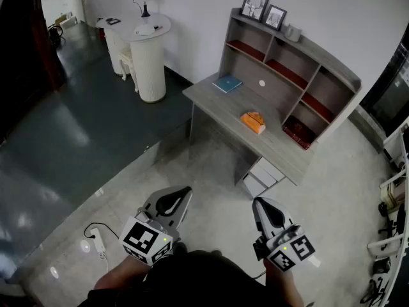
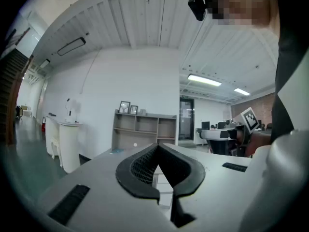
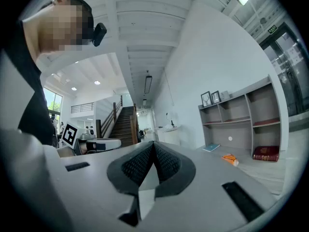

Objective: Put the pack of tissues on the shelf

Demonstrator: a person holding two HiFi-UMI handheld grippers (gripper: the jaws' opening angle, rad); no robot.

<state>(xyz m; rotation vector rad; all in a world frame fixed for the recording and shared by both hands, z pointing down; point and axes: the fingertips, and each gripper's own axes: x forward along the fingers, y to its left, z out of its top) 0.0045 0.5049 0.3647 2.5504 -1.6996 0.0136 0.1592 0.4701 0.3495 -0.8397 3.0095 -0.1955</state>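
Head view shows the left gripper (image 1: 181, 196) and the right gripper (image 1: 259, 203) nearest, each with jaws pressed together and nothing between them. Farther off, the orange rectangular pack of tissues (image 1: 254, 121) lies on the grey wooden table (image 1: 217, 102), in front of the grey open-compartment shelf (image 1: 317, 75).

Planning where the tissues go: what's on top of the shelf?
Two picture frames and a small grey pot stand there. Whatever lies behind the frames is hidden.
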